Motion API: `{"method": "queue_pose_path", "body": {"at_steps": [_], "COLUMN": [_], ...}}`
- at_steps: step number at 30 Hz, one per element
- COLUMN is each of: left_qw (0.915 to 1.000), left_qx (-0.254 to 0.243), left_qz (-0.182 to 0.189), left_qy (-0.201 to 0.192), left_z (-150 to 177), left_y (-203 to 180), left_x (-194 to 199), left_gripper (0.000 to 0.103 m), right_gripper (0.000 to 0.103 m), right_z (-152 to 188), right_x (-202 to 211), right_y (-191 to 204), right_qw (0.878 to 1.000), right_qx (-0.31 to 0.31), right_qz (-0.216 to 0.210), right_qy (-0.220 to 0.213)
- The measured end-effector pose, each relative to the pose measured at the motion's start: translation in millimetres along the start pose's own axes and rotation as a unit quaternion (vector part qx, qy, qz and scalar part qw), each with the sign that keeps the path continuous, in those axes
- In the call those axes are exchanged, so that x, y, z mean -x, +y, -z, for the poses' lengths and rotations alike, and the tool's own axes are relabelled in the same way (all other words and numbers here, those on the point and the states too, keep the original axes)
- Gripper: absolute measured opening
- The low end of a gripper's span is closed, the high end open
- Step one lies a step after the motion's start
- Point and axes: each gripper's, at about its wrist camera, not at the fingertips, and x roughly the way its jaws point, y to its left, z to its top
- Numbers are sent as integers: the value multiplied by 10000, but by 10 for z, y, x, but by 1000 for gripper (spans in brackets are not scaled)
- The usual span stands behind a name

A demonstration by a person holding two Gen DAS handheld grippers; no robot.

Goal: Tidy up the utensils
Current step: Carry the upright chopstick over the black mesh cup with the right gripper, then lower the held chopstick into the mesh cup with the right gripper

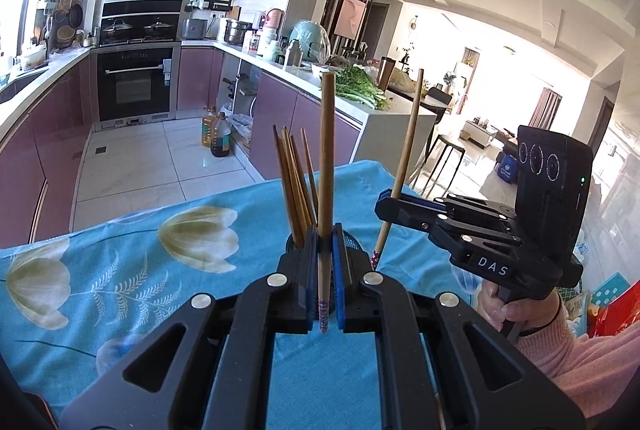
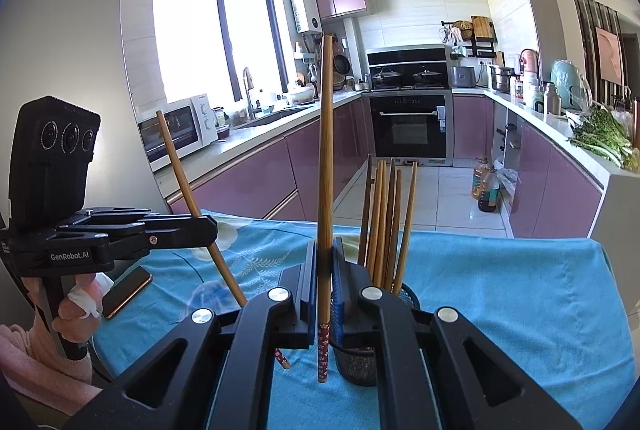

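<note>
The left gripper (image 1: 325,272) is clamped on one upright chopstick (image 1: 326,166); the right gripper (image 2: 325,284) pinches another chopstick (image 2: 325,166), also upright; just beyond both stands a black mesh holder (image 2: 358,362) of bundled chopsticks (image 2: 386,222) on the blue floral cloth (image 1: 160,270); kitchen cabinets (image 2: 256,178) lie behind.

Both pictures are bright with daylight. In the right wrist view the window (image 2: 212,38) is blown out to white; in the left wrist view the living room (image 1: 512,78) glares white. The floor tiles (image 2: 448,198) reflect light. Straight lines bend strongly near the dark rounded corners. Focus is sharp overall.
</note>
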Motion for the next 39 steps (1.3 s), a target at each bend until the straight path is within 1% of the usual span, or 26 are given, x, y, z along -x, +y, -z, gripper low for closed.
{"method": "queue_pose_path", "body": {"at_steps": [8,14,18,39], "left_qw": [9997,9994,9993,9998], "left_qx": [-62,-98,-93,-107], "left_qz": [60,67,47,-78], "left_qy": [-248,-334,-352,141], "left_z": [-214,-332,-378,-354], "left_y": [-71,-111,-103,-136], "left_x": [31,-27,-95,-522], "left_gripper": [8,8,8,8], "right_gripper": [6,6,6,6], "right_z": [-151,-228,-260,-157], "right_x": [-13,-36,-89,-322], "right_y": [-11,-32,-65,-174], "right_qw": [9999,9996,9997,9996], "right_qx": [90,126,107,-63], "right_qz": [44,100,121,222], "right_qy": [-132,-211,-191,171]}}
